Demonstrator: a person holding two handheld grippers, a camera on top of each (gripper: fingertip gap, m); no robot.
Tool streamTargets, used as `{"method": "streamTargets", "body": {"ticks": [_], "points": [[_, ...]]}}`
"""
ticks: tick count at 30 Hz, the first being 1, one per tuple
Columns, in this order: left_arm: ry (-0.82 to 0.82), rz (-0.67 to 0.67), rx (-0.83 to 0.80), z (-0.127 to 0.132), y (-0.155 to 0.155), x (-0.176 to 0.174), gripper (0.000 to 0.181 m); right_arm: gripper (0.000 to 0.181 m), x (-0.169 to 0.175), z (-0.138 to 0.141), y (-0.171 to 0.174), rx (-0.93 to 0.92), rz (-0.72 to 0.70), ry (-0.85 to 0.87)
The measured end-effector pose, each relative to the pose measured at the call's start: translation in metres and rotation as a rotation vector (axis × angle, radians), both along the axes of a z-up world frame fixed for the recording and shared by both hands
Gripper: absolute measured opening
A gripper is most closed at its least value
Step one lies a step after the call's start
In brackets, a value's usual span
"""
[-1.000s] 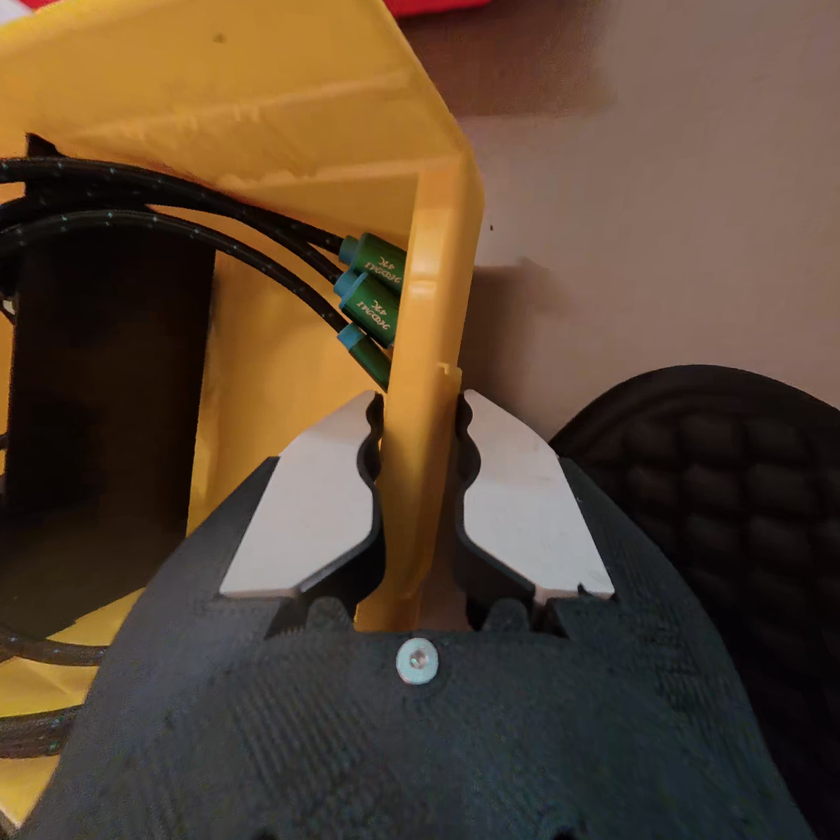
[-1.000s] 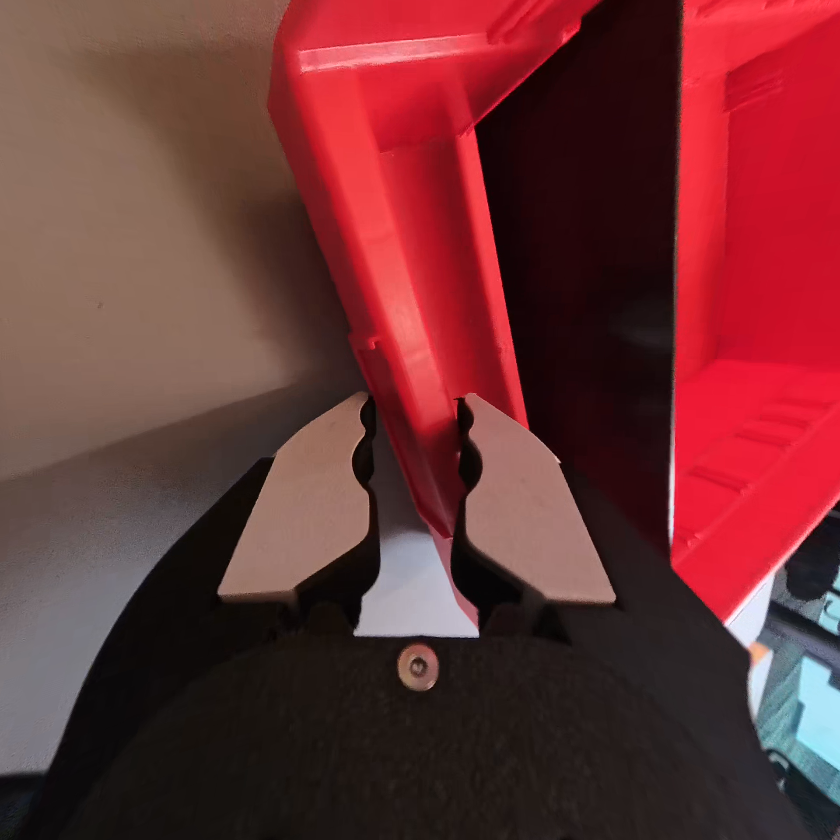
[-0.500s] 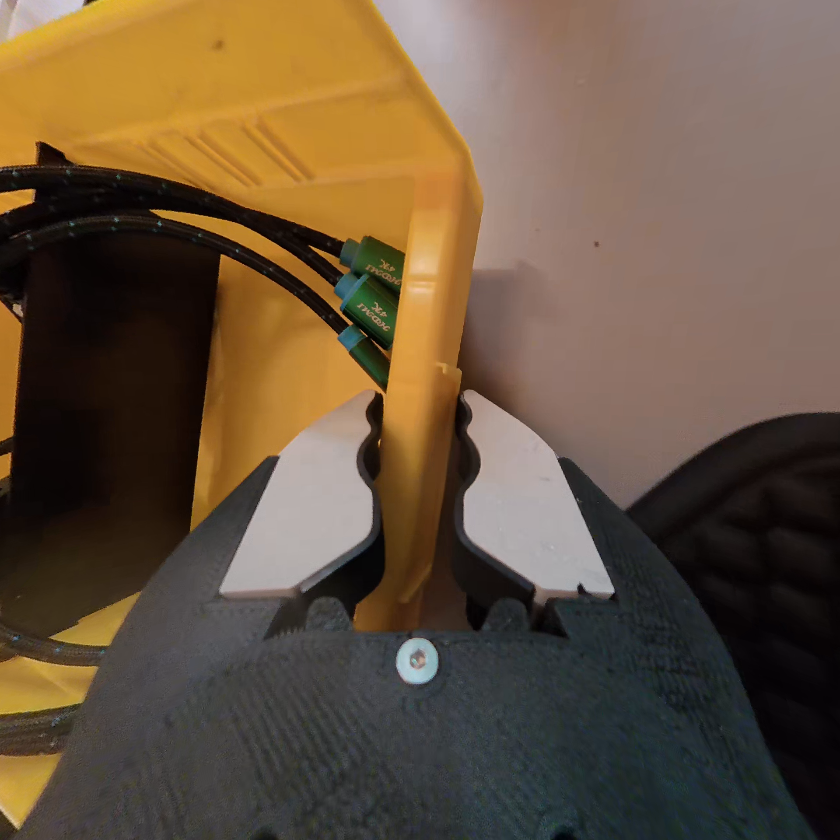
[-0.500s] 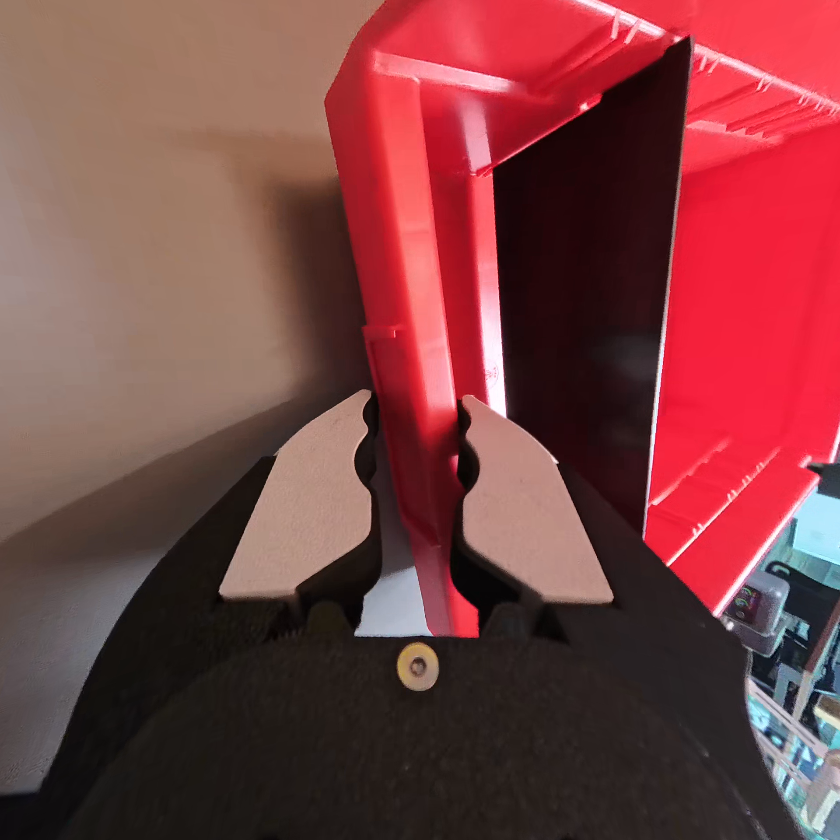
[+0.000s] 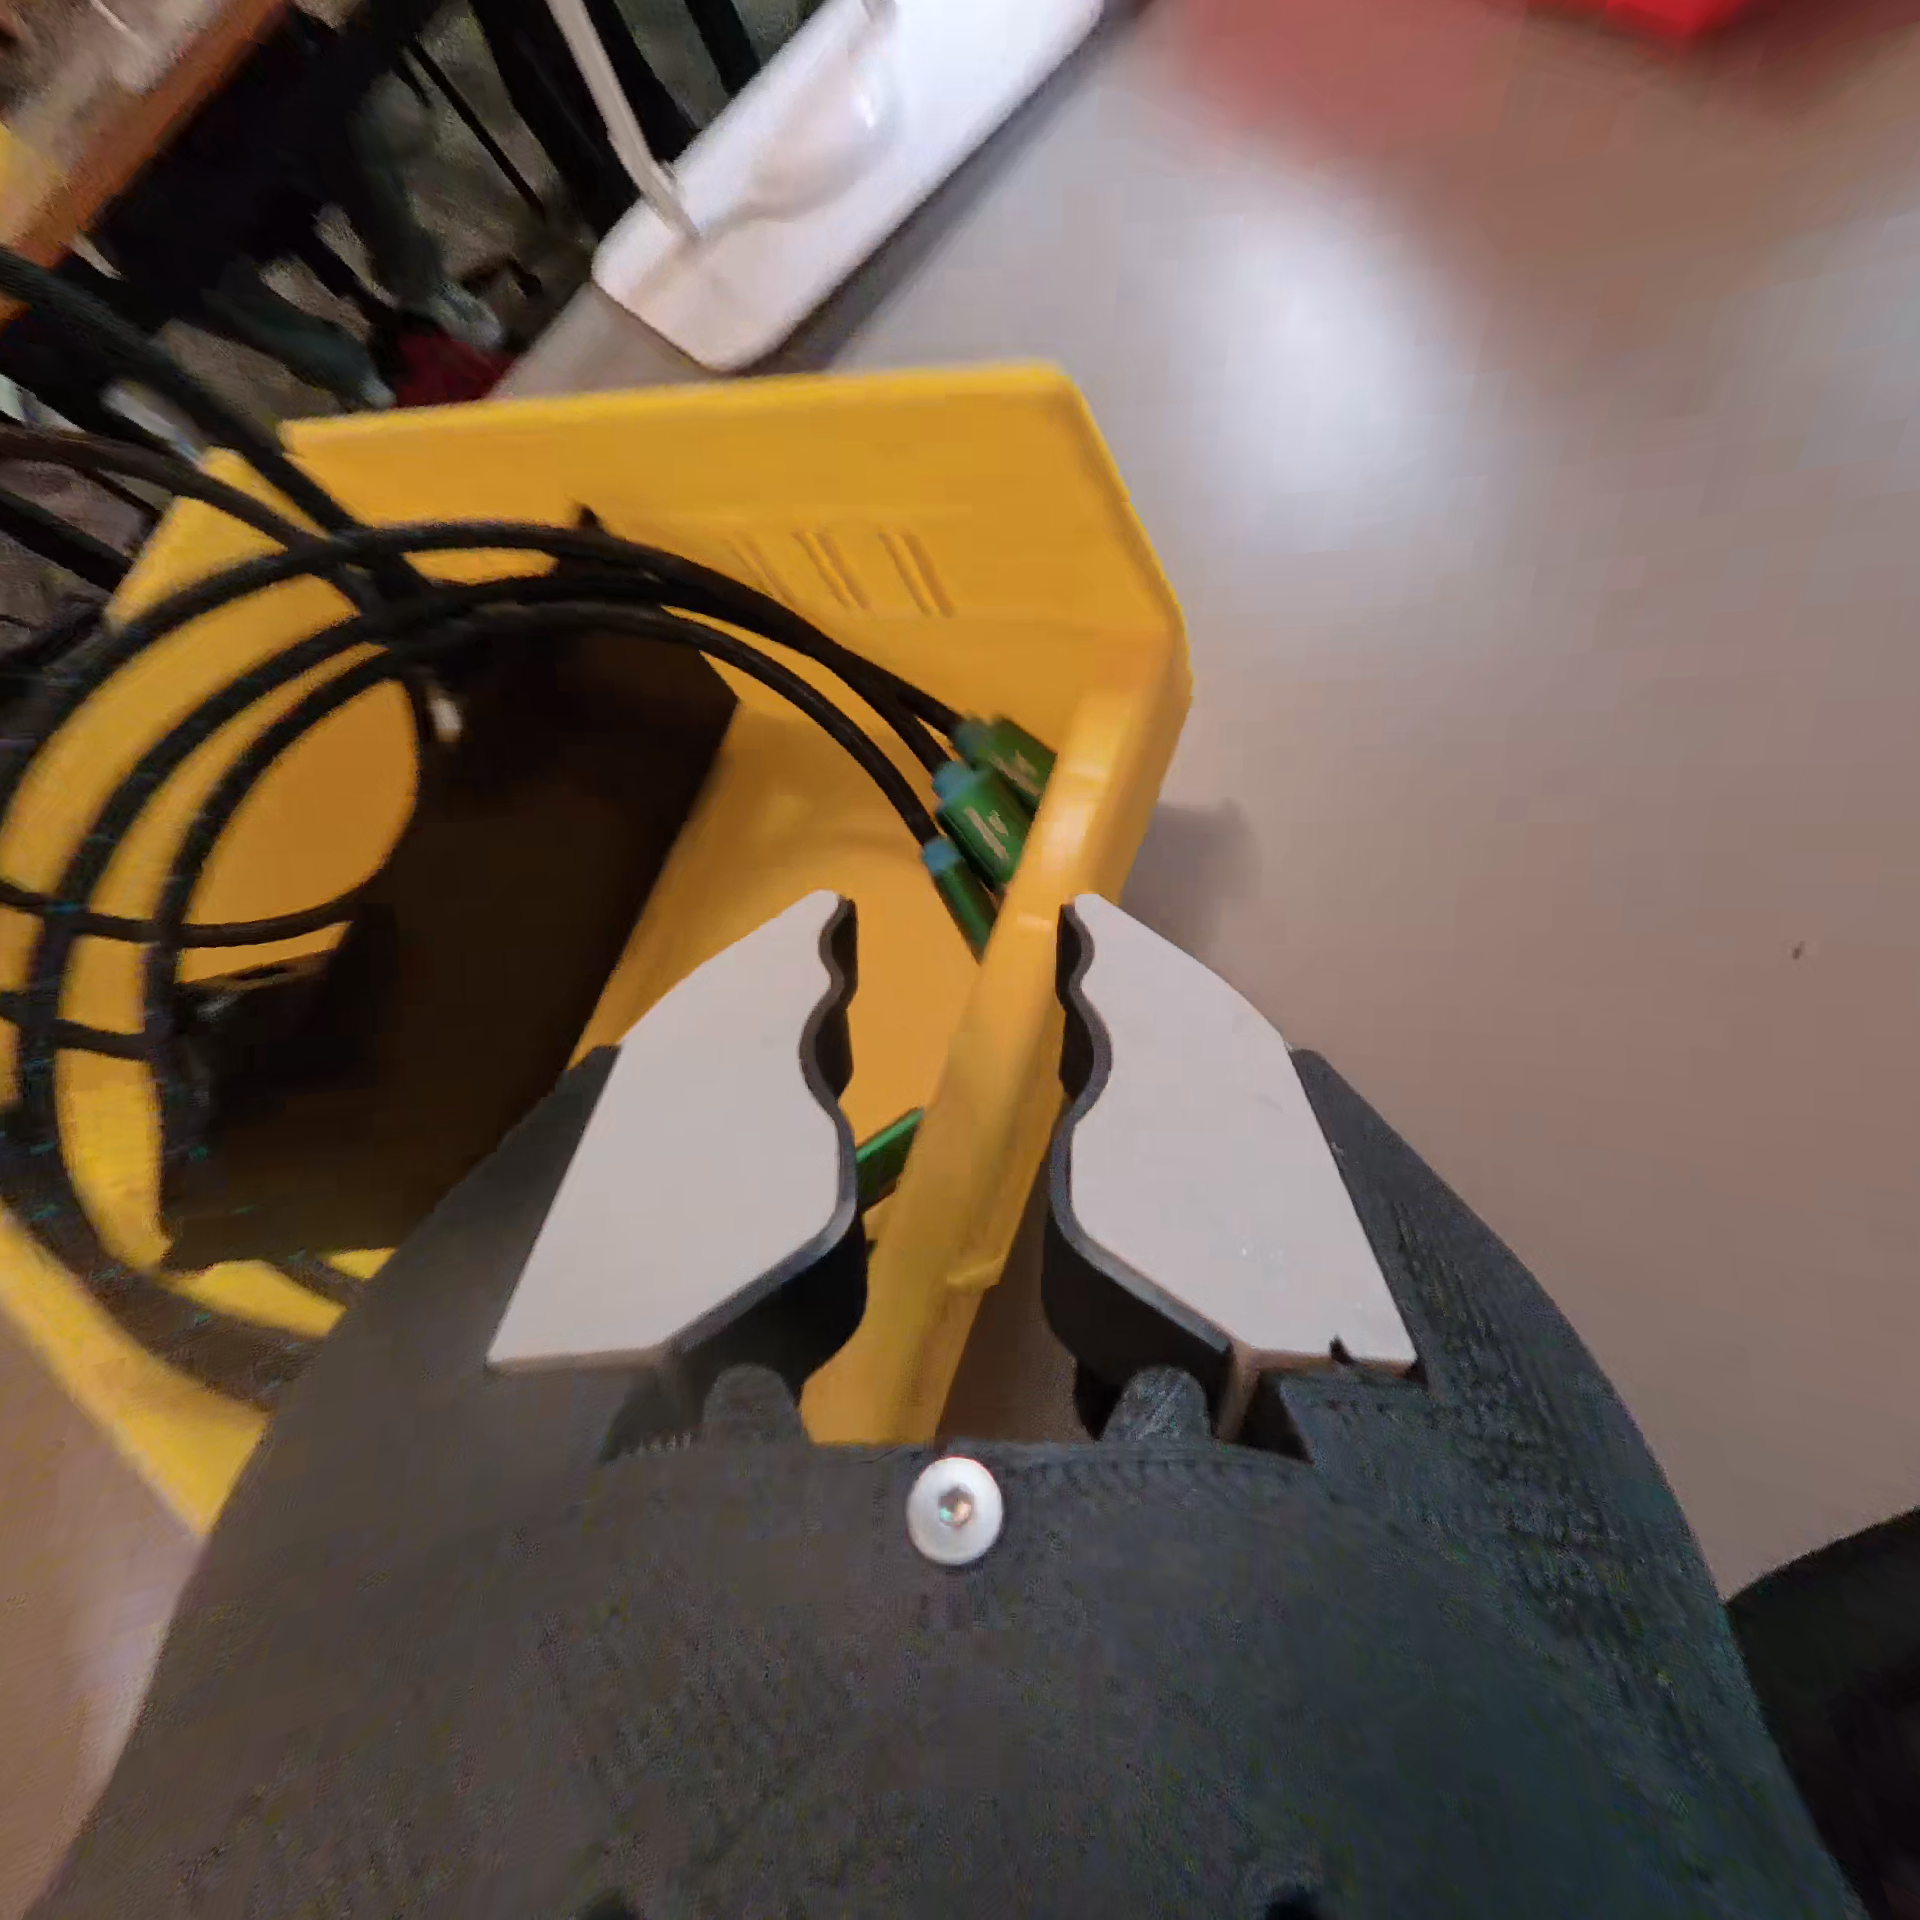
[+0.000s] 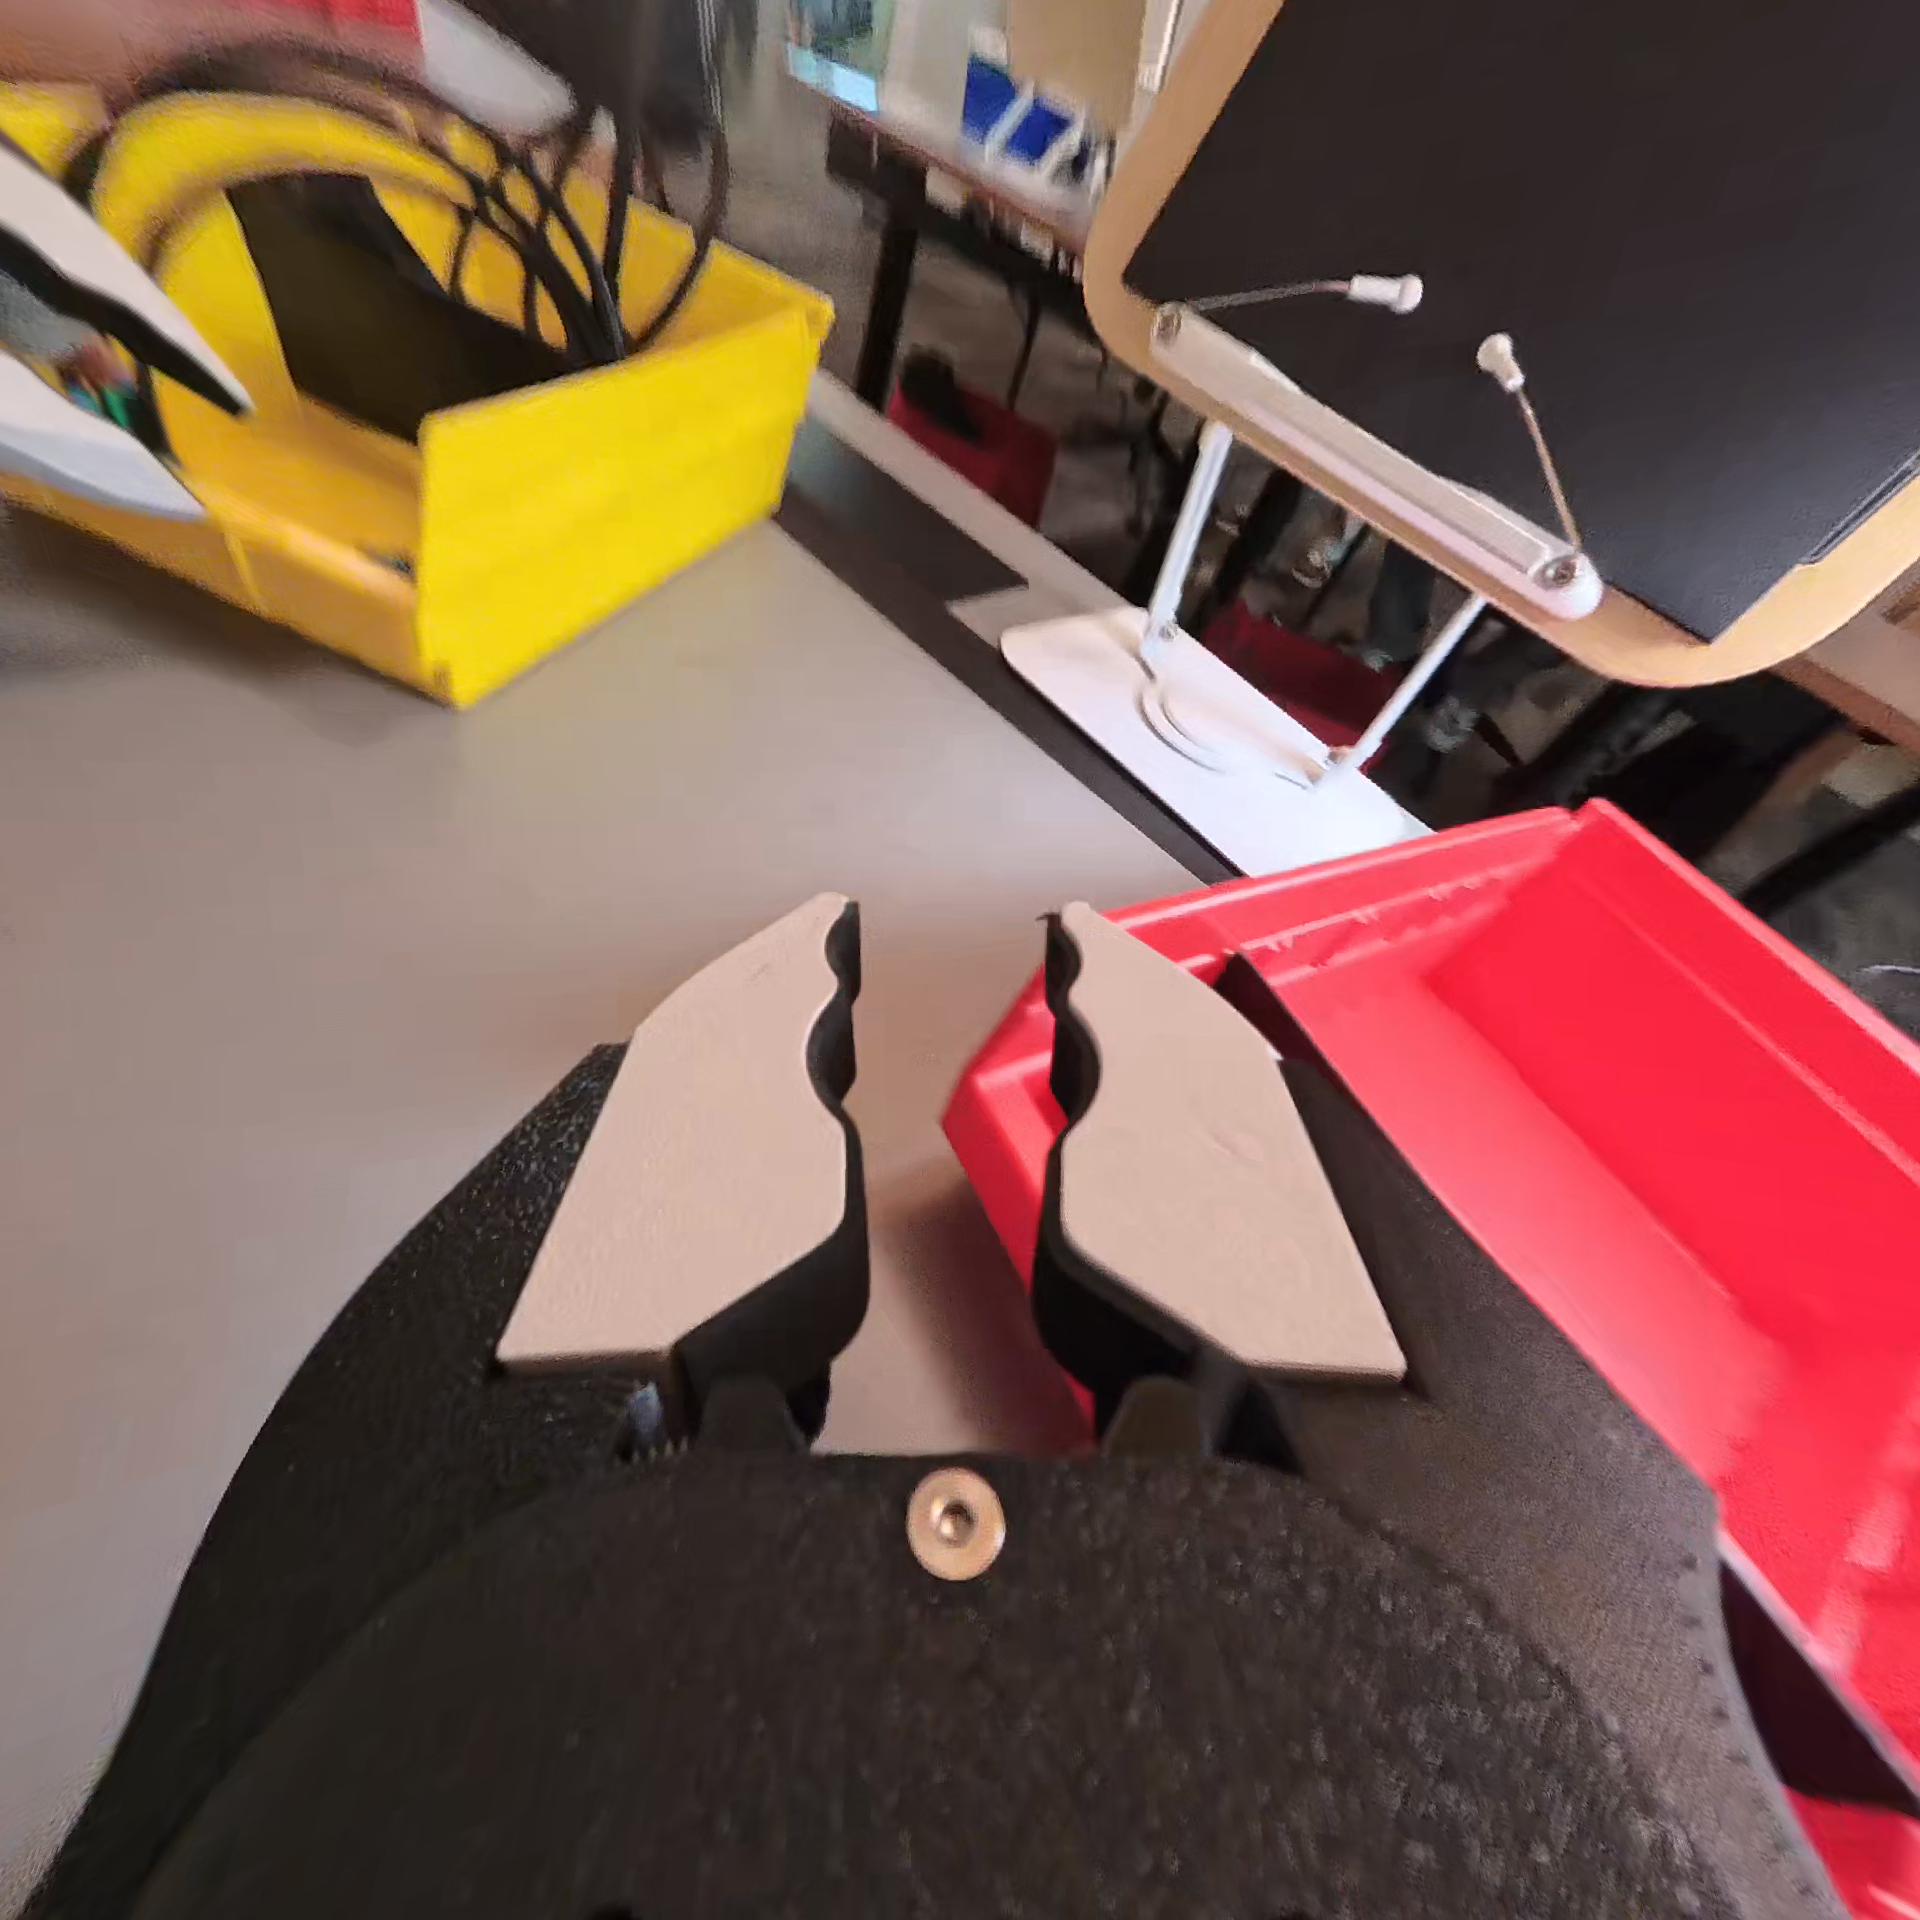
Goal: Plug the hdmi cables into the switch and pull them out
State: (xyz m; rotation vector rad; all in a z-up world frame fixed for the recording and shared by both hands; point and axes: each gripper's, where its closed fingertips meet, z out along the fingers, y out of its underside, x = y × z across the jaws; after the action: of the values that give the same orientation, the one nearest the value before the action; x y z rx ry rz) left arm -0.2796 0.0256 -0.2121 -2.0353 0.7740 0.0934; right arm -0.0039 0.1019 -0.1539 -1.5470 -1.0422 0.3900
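In the left wrist view, the left tongs [image 5: 956, 914] straddle the side wall of a yellow plastic bin [image 5: 831, 499] that sits on a smooth grey surface [image 5: 1507, 623]. One finger is inside the bin and one outside, with the rim between them; a gap shows on each side of the wall, so the tongs stand parted and do not clamp it. Inside the bin, black braided HDMI cables [image 5: 582, 582] loop around in coils, and their green connector heads [image 5: 987, 810] are bunched against the inner face of the wall just ahead of the fingertips. Another green connector [image 5: 883, 1153] shows lower down, between the inner finger and the wall. A dark flat panel [image 5: 540, 914] stands in the bin. A white object [image 5: 831, 177], blurred, lies at the surface's far edge.

In the right wrist view, the right tongs [image 6: 951, 925] are parted and hold nothing, with bare grey surface [image 6: 416, 935] visible between the fingers. The right finger overlaps the near corner of a red plastic bin [image 6: 1558, 1039] lying just beside them. The yellow bin [image 6: 582, 520] with the cables [image 6: 582, 239] sits well apart at upper left, where the other tongs' fingers [image 6: 83, 270] show at its edge. A black board with a pale wooden rim on a white wire stand [image 6: 1558, 208] rises behind the red bin. The switch cannot be made out in either view.
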Motion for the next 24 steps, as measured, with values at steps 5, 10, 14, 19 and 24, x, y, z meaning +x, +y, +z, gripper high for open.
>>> {"method": "streamTargets", "body": {"ticks": [5, 10, 14, 19, 24], "points": [[-0.216, 0.111, 0.141, 0.062, 0.008, -0.025, 0.038, 0.033, -0.016, -0.015, -0.005, -0.126, 0.022, 0.253], [-0.403, 0.200, 0.132, 0.103, 0.051, -0.045, 0.043, 0.034, -0.022, -0.026, -0.011, -0.143, 0.065, 0.293], [-0.381, 0.261, 0.001, 0.102, 0.103, -0.058, 0.053, 0.036, -0.029, -0.024, -0.025, -0.159, 0.153, 0.317], [-0.345, 0.267, -0.354, 0.071, 0.143, -0.055, 0.077, 0.037, -0.034, -0.025, -0.035, -0.187, 0.211, 0.314], [-0.260, 0.325, -0.535, 0.052, 0.171, -0.070, 0.085, 0.037, -0.040, -0.029, -0.042, -0.198, 0.248, 0.293]]}}
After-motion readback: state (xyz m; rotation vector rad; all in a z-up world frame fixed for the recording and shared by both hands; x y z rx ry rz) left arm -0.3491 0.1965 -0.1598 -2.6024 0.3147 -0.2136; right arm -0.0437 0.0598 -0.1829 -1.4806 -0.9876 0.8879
